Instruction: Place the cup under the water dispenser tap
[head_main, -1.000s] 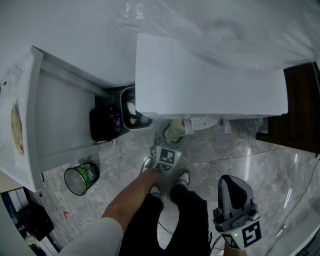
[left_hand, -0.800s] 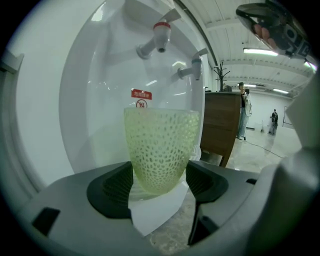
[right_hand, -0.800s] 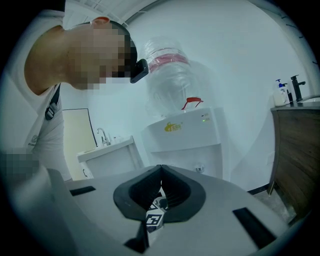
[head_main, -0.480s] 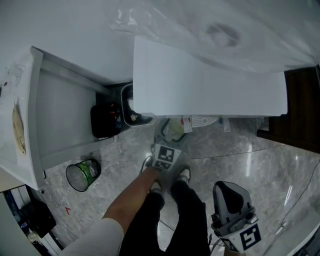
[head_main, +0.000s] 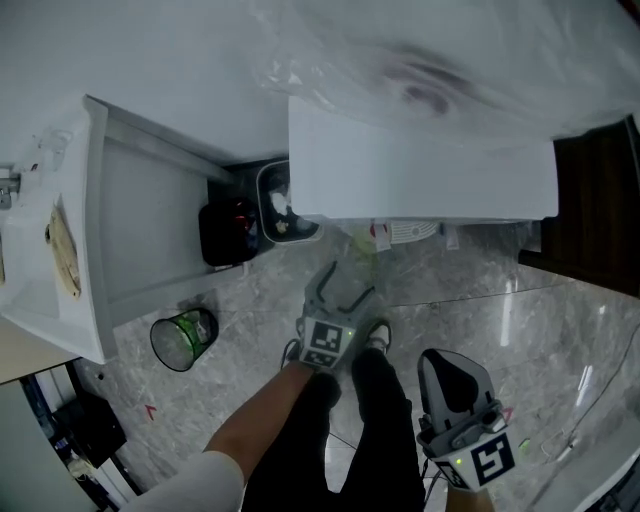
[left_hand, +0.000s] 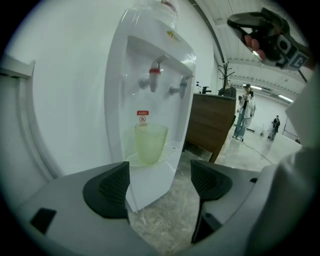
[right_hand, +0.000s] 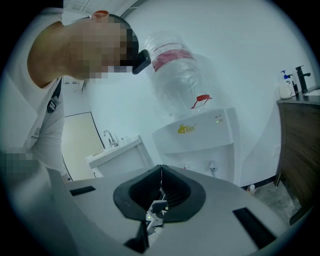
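Left gripper (left_hand: 159, 184): jaws just opened, nothing between. Right gripper (right_hand: 161, 175): closed, empty. One green cup (left_hand: 150, 143) under red tap (left_hand: 155, 79), one of two.

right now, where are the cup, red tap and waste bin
cup (left_hand: 150, 144): left gripper view, middle of its wall
red tap (left_hand: 154, 72): left gripper view, its red handle
waste bin (head_main: 184, 340): head view, its middle

Pale green cup (left_hand: 150, 143), white dispenser (left_hand: 118, 100), red tap (left_hand: 155, 75).
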